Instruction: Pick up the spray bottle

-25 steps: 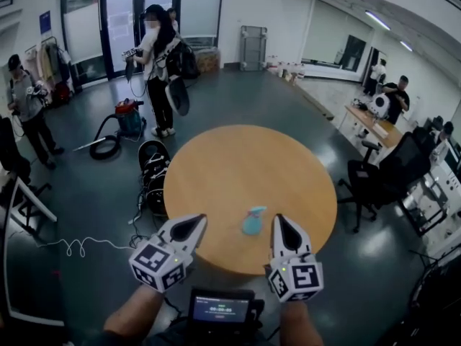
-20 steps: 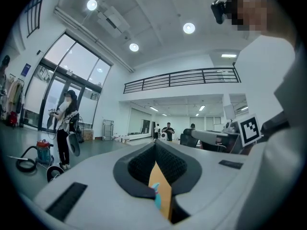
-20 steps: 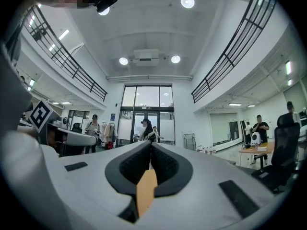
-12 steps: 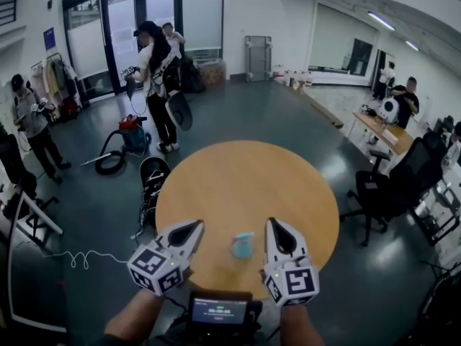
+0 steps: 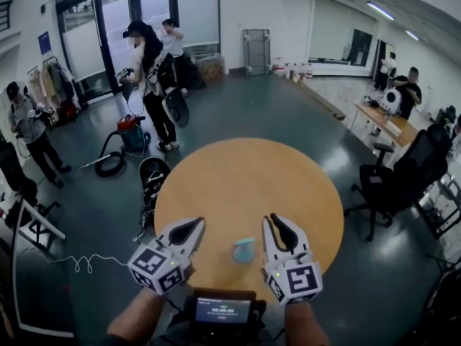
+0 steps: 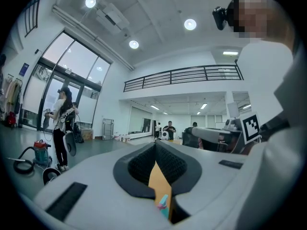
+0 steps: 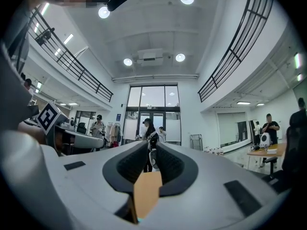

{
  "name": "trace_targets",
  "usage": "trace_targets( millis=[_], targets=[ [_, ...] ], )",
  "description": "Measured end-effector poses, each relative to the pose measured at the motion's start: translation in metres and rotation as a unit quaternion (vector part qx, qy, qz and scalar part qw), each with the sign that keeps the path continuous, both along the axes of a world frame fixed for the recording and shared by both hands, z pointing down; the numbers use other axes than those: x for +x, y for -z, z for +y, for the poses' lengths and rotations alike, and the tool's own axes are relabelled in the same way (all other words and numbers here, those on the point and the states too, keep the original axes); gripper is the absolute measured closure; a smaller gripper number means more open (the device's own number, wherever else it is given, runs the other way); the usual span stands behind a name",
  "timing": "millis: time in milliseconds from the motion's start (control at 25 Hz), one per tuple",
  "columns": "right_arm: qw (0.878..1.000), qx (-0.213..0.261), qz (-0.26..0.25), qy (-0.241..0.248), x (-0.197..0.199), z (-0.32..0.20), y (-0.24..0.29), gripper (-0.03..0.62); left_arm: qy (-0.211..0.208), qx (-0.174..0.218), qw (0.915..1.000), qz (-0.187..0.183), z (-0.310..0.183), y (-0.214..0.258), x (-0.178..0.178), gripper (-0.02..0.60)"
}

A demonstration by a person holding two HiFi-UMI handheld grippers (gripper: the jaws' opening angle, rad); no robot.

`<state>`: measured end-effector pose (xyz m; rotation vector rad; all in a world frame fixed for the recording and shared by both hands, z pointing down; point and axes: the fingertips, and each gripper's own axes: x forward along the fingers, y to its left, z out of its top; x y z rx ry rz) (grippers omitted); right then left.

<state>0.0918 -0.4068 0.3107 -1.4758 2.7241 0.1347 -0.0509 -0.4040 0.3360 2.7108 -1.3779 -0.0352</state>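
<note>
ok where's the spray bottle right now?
In the head view the spray bottle sits on the round table near its close edge, between the left gripper and the right gripper, whose empty jaws have just been opening.

Round wooden table [image 5: 248,175]: top bare from the far rim down to the spray bottle [image 5: 243,250], the sole obstacle on it, standing near the near edge. Left gripper [image 5: 190,227] and right gripper [image 5: 274,222] flank the bottle, each apart from it, leaving a passable lane on either side. Left jaws together. Right jaws have just been opening to a narrow gap, nothing between them. On the floor: black bag [image 5: 152,182] just beside the left rim; office chair [image 5: 389,186] near the right rim, apart from it.
</note>
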Motion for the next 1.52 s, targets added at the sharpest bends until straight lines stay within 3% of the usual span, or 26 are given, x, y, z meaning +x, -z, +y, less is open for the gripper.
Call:
trace_targets(
  millis=[360, 600, 680, 840, 1040, 1280, 1520],
  targets=[
    [0.999, -0.016, 0.01, -0.034, -0.018, -0.016, -0.007, 0.49, -0.036, -0.005, 0.9991, -0.021, -0.026, -0.009, -0.031, 0.58],
    [0.997, -0.058, 0.033, -0.048, -0.018, -0.016, -0.034, 0.399, -0.057, -0.029, 0.9974, -0.034, -0.04, -0.035, -0.032, 0.578],
    [0.995, -0.075, 0.038, -0.053, -0.013, -0.017, -0.048, 0.385, -0.065, -0.039, 0.9966, -0.034, -0.042, -0.045, -0.029, 0.515],
    [0.992, -0.1, 0.047, -0.053, -0.011, -0.019, -0.078, 0.336, -0.068, -0.064, 0.9951, -0.032, -0.045, -0.073, -0.028, 0.514],
    [0.988, -0.138, 0.045, -0.05, -0.01, -0.019, -0.12, 0.29, -0.07, -0.1, 0.992, -0.031, -0.047, -0.114, -0.026, 0.454],
    [0.975, -0.201, 0.08, -0.05, -0.012, -0.02, -0.189, 0.212, -0.066, -0.134, 0.9875, -0.05, -0.053, -0.16, -0.033, 0.421],
    [0.971, -0.225, 0.072, -0.034, -0.018, -0.018, -0.231, 0.21, -0.079, -0.168, 0.9809, -0.058, -0.053, -0.208, -0.033, 0.397]
  ],
)
